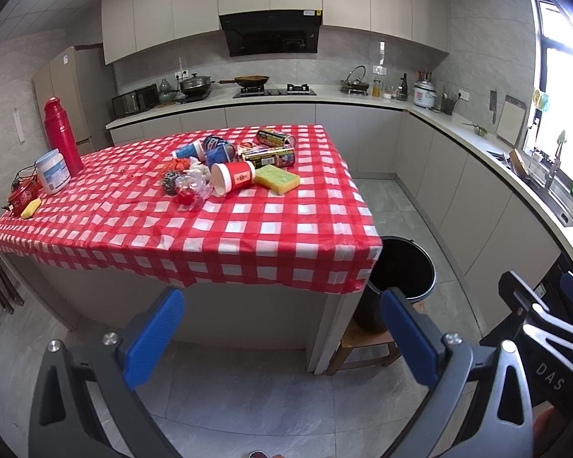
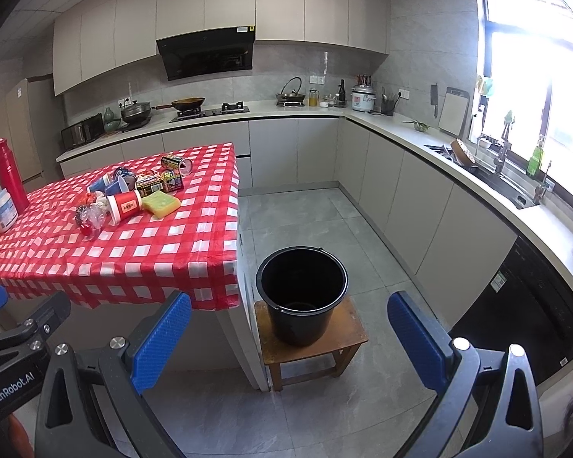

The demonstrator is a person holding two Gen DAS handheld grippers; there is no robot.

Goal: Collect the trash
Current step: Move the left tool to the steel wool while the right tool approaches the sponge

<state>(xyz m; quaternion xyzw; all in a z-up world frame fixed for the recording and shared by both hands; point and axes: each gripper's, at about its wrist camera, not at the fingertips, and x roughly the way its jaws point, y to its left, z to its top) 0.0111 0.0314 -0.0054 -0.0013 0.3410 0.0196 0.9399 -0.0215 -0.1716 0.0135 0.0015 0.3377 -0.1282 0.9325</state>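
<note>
Nearest to us, our left tool stands with its blue ribbed pads spread wide and nothing between them, held out over the grey tiled floor short of the surface. Our right tool is likewise spread wide and empty; from its view the gap between the pads frames the round black plastic bucket, which stands upright on a low brown wooden stool just beside the near right corner of the surface. From the left view the same bucket is partly hidden behind the hanging edge of the red-and-white checked plastic cloth that covers the surface.

Farther on, near the middle of the cloth, the trash lies in a loose heap: a red paper cup on its side with a white rim, touching a yellow-green rectangular sponge to its right; crumpled clear plastic wrap to its left; a blue paper cup and dark printed tin cans lying tipped over behind.

Toward the left end of the surface, well apart from the heap, stand a white lidded plastic tub and a tall red thermos flask. Beyond runs the kitchen worktop with a black range hood above it.
</note>
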